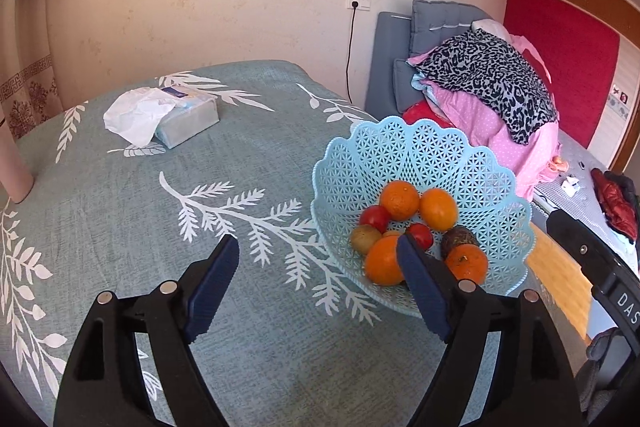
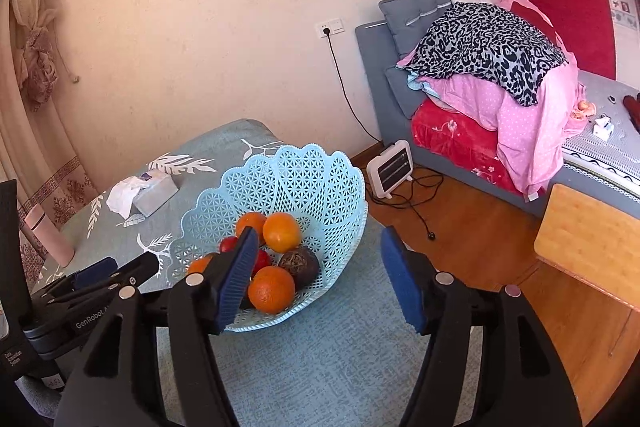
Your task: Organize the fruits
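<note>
Both grippers, left gripper [image 1: 318, 265] and right gripper [image 2: 318, 259], hover released; judge: descend straight onto nearest orange [image 2: 271, 289] in blue basket [image 2: 320, 167] at desk's edge.

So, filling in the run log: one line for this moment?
left gripper: open, empty | right gripper: open, empty | fruit: in basket | tissue box: on table

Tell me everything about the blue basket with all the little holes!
The basket is light blue and looks like plastic, with lacy cut-out holes all over and a wavy, scalloped rim. It sits upright on the leaf-patterned tablecloth, near the table's edge. Inside lie oranges, small red fruits, a brownish-green one and a dark wrinkly one. Neither open gripper touches it; the right gripper hovers near it.
</note>
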A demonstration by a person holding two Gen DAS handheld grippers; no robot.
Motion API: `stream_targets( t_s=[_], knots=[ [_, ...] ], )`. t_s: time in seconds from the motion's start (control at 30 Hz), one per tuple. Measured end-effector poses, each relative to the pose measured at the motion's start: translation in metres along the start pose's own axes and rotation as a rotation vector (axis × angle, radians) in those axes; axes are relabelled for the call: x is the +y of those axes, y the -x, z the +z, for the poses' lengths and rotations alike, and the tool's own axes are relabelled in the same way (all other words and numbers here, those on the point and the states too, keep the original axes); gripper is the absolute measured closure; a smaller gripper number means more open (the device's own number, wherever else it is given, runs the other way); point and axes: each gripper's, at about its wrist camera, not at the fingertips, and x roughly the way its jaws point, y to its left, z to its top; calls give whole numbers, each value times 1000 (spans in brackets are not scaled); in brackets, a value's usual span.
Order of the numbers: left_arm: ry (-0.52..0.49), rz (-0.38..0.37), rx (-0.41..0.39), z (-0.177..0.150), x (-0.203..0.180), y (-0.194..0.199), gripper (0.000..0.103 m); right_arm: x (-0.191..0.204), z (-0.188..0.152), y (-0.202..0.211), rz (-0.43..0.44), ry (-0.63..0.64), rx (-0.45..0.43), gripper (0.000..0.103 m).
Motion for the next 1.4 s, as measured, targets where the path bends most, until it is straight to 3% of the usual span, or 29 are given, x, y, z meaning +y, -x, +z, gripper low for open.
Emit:
stream_targets(
  t_s=[0.07,0.27,0.73,1.4],
  knots=[
    [-9,32,-9,-2,1,3,14,2,-1,-1,1,7,5,35],
    [-52,94,-25,-10,-1,7,11,7,-5,-5,3,24,17,30],
    [-83,199,-88,-16,1,16,10,25,-17,-12,27,93,51,22],
    [-84,224,-90,-22,2,19,5,41,-29,-23,49,160,109,16]
  ],
)
